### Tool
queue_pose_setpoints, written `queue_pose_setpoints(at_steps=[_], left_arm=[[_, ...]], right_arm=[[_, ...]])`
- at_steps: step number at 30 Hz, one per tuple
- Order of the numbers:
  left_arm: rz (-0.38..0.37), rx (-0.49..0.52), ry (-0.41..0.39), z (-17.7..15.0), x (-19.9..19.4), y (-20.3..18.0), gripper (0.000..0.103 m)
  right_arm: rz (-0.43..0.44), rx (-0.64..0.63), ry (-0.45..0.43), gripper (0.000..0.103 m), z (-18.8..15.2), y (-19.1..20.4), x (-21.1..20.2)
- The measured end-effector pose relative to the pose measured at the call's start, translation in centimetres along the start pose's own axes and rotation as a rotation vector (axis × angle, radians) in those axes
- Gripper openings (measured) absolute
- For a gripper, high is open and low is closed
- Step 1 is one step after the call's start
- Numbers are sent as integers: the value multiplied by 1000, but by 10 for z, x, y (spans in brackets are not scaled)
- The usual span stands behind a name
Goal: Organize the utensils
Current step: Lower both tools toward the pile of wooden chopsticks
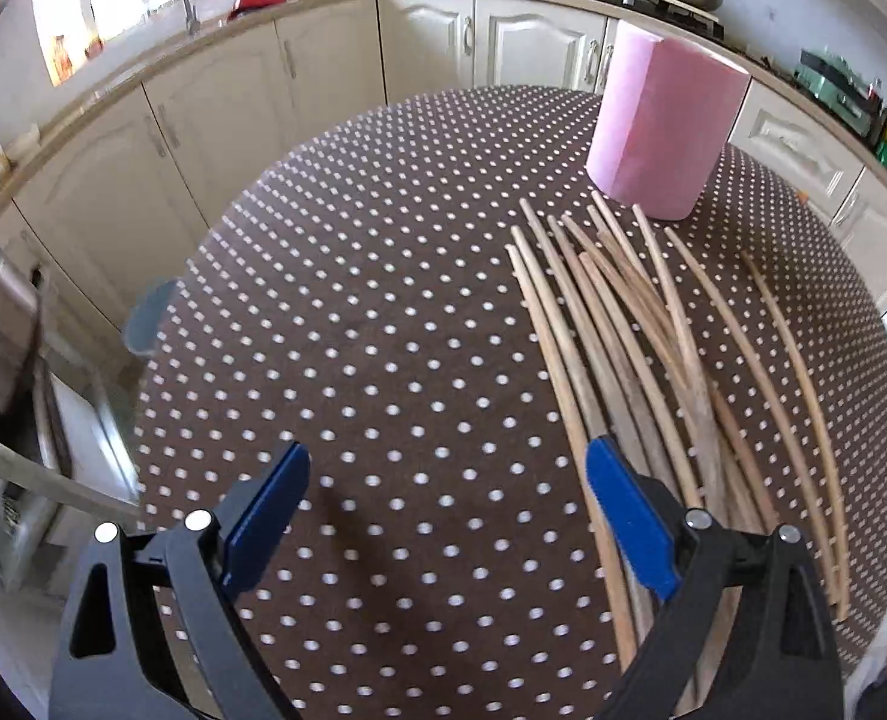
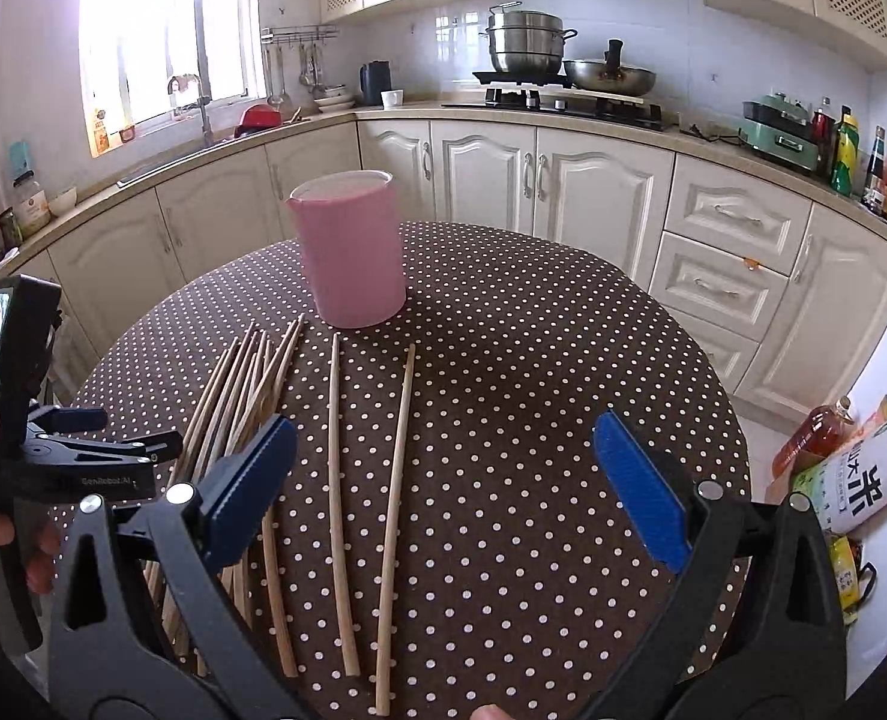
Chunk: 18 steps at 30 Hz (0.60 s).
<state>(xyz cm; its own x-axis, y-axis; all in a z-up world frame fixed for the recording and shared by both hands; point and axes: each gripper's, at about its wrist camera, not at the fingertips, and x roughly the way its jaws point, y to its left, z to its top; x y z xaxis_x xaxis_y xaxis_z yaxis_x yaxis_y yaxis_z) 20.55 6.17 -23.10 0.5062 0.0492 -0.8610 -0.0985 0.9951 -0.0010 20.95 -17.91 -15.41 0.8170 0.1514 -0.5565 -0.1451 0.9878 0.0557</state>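
Several wooden chopsticks [image 1: 635, 336] lie in a loose pile on the round table with a brown polka-dot cloth [image 1: 353, 312]. A pink cup [image 1: 665, 120] stands upright just beyond their far tips. My left gripper [image 1: 446, 468] is open and empty above the cloth, its right finger over the pile's left edge. In the right wrist view the pile [image 2: 245, 384] lies left, two separate chopsticks [image 2: 371, 450] lie in the middle, and the pink cup [image 2: 350, 252] stands behind. My right gripper [image 2: 443, 444] is open and empty above the two chopsticks. The left gripper's body [image 2: 71, 456] shows at the left.
Cream kitchen cabinets [image 2: 593, 192] and a counter curve behind the table. A stove with pots [image 2: 527, 60] is at the back. Bottles and a rice bag [image 2: 851, 474] stand on the floor at the right. A stool [image 1: 149, 318] is left of the table.
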Motion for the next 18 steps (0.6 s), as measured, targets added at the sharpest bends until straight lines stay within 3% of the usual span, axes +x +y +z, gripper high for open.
queue_pose_setpoints(at_steps=[4, 9, 14, 17, 18], left_arm=[[-19, -16, 20, 8, 10, -1, 92], [53, 25, 36, 26, 25, -11, 92], [65, 44, 23, 35, 31, -16, 92], [71, 79, 10, 38, 33, -22, 90], [56, 85, 7, 39, 34, -24, 83]], right_arm=[[1, 1, 12, 97, 2, -2, 8], [0, -10, 46, 97, 4, -5, 23], [46, -4, 107, 97, 8, -11, 45], [112, 15, 189, 97, 14, -16, 66], [124, 18, 203, 97, 16, -15, 71]])
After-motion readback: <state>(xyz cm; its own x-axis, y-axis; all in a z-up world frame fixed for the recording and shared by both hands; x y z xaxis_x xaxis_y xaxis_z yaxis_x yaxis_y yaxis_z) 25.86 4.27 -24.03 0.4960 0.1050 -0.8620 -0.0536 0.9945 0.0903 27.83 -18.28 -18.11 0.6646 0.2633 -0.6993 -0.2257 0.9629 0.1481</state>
